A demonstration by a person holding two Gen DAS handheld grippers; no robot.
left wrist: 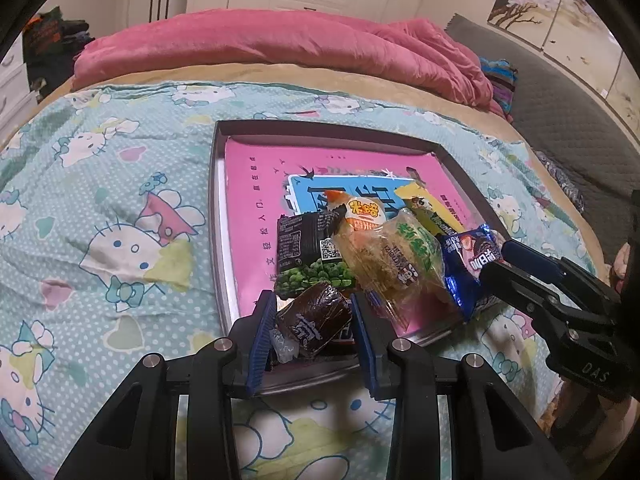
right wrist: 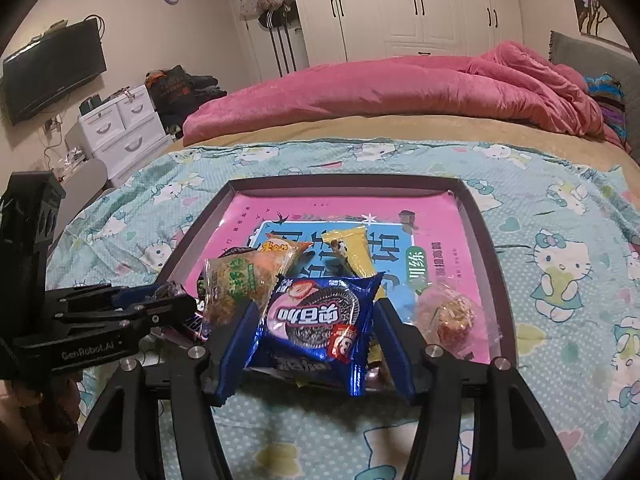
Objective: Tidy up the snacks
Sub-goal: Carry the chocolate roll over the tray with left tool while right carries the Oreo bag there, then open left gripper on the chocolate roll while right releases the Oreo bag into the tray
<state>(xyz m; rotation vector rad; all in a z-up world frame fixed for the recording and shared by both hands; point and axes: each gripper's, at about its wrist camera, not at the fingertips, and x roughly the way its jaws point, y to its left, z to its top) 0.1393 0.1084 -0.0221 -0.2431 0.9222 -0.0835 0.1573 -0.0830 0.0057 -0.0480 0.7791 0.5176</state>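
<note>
Meanwhile, at lower centre of the left wrist view, the left gripper (left wrist: 314, 330) stays out of the reshuffle, clamped on a dark brown snack bar (left wrist: 314, 318) at the near rim of the tray (left wrist: 218, 216). Further right, the right gripper (right wrist: 316, 344) has its jaws opening around a blue cookie packet (right wrist: 320, 316), which lies between the 2 pads with its long axis across them, seemingly resting on the tray's near edge, nearest that hand.
</note>
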